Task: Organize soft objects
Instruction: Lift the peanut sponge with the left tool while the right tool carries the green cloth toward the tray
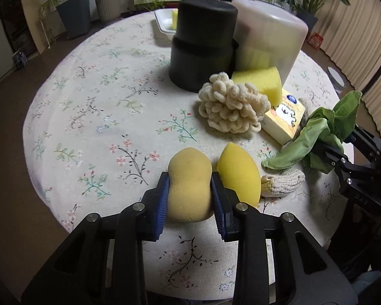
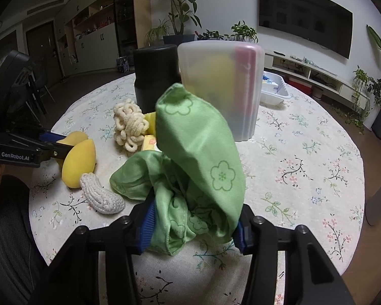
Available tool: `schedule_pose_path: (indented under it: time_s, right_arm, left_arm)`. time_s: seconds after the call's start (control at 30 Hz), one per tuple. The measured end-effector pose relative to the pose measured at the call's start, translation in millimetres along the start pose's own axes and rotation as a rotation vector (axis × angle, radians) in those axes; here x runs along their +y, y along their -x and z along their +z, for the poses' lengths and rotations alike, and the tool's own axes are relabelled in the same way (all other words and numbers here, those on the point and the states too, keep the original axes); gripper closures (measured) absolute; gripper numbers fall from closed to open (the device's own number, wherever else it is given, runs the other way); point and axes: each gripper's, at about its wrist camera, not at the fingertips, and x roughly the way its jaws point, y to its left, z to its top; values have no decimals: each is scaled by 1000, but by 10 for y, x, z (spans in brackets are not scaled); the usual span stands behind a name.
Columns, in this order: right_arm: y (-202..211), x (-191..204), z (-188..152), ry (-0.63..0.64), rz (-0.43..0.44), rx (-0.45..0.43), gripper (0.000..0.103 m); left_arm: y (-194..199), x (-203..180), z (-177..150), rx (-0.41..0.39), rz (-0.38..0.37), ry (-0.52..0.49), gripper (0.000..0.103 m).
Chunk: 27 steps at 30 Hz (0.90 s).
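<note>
Two items are in hand: left gripper (image 1: 190, 193) pinches a tan sponge (image 1: 189, 185) beside the yellow sponge (image 1: 238, 172); right gripper (image 2: 194, 226) clamps a green cloth (image 2: 200, 157) near the clear bin (image 2: 221, 86). Loofah (image 1: 231, 106), knit piece (image 1: 283, 181) and yellow sponge seemingly remain unsorted.

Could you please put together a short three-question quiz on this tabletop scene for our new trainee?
1. True or false: the left gripper is squeezing the tan peanut-shaped sponge.
2. What does the right gripper hold?
A. the looped cream scrubber
B. the green cloth
C. the knitted pad
3. Fill in: the yellow teardrop sponge lies between the tan sponge and the ____.

Key: 1 true; 2 B; 3 knitted pad.
</note>
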Motion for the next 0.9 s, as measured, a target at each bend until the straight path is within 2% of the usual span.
schedule_pose_path:
  time_s: [0.43, 0.9]
  right_arm:
    - [210, -115, 26, -40, 10, -25, 59]
    - [675, -423, -9, -94, -2, 22, 59]
  left_arm:
    - [156, 74, -173, -69, -38, 77, 74]
    - [391, -66, -290, -92, -95, 43, 74]
